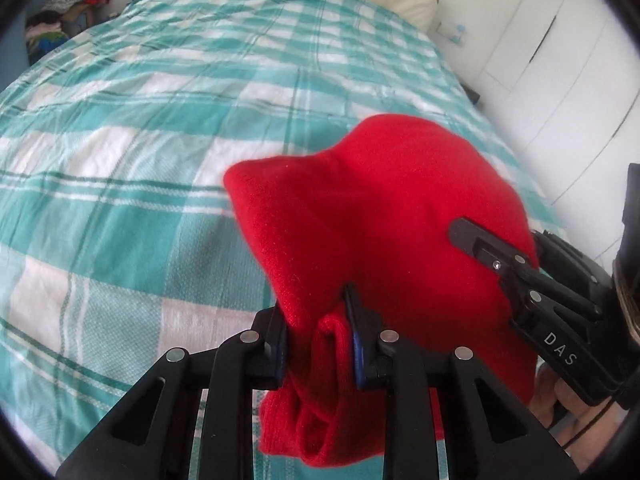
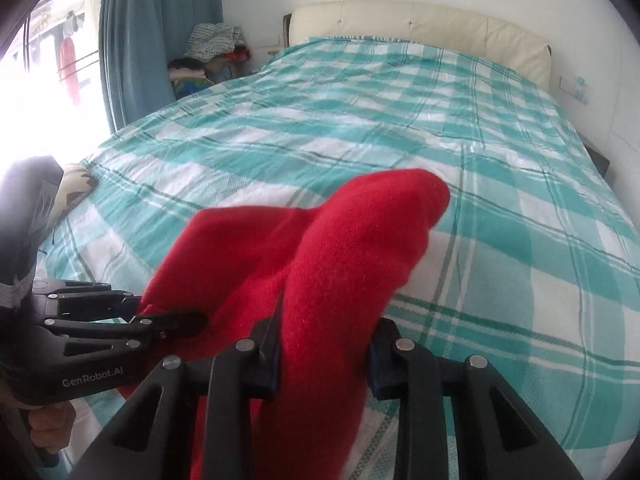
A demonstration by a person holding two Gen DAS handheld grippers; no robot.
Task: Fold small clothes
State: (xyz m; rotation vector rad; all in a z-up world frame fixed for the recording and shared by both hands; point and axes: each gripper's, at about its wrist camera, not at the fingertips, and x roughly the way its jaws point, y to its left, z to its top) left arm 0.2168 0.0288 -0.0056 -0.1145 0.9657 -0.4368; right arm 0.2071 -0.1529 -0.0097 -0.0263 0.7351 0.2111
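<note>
A red knitted garment (image 1: 380, 216) is held in the air above the bed by both grippers. My left gripper (image 1: 320, 344) is shut on a bunched edge of it, and folds hang below the fingers. My right gripper (image 2: 324, 352) is shut on another part of the red garment (image 2: 340, 256), which rises forward between its fingers. The right gripper also shows in the left wrist view (image 1: 496, 256), at the garment's right side. The left gripper also shows in the right wrist view (image 2: 172, 320), at the garment's left side.
The bed, with a teal and white checked cover (image 1: 160, 120), fills both views (image 2: 440, 120). A cream headboard (image 2: 420, 24) stands at the far end. A pile of clothes (image 2: 212, 52) lies in the corner by a blue curtain (image 2: 152, 32). White cupboard doors (image 1: 560, 60) stand at the right.
</note>
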